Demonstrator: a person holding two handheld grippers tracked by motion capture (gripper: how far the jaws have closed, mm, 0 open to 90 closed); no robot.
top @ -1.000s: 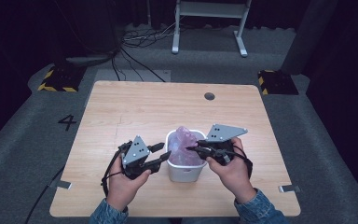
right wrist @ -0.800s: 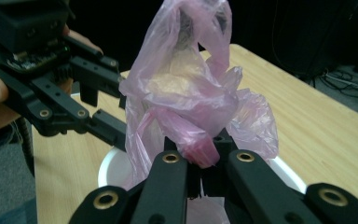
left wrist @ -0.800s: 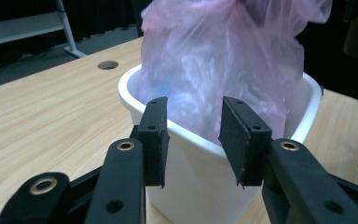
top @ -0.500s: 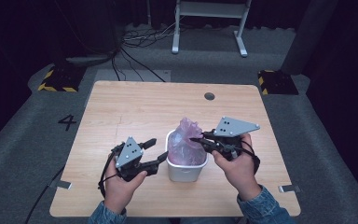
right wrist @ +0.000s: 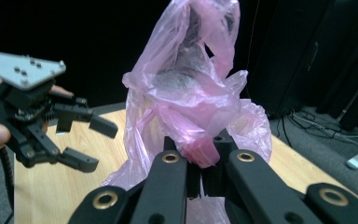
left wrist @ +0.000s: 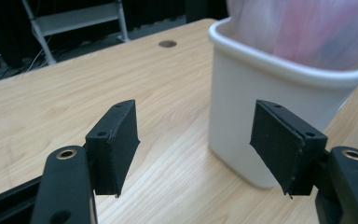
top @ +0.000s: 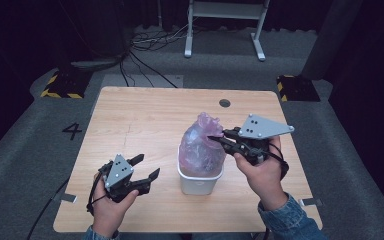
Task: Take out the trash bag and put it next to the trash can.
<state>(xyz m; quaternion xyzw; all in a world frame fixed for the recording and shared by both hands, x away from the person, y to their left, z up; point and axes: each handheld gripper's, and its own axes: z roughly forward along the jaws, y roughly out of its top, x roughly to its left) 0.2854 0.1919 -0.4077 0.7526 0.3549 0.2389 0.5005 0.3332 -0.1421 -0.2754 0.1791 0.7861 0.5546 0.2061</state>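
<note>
My right gripper [top: 214, 138] has lifted the pink bag [top: 201, 145] higher from the white bin [top: 200, 181], jaws pinching it; my left gripper [top: 146, 168], lower left, has just been opening, empty.

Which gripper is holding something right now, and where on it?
The right gripper pinches a fold of the pink bag on its side. The left gripper is open, empty.

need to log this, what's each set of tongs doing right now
left tongs: open, holding nothing, jaws just opened wider.
right tongs: shut on the pink bag in the white bin.
</note>
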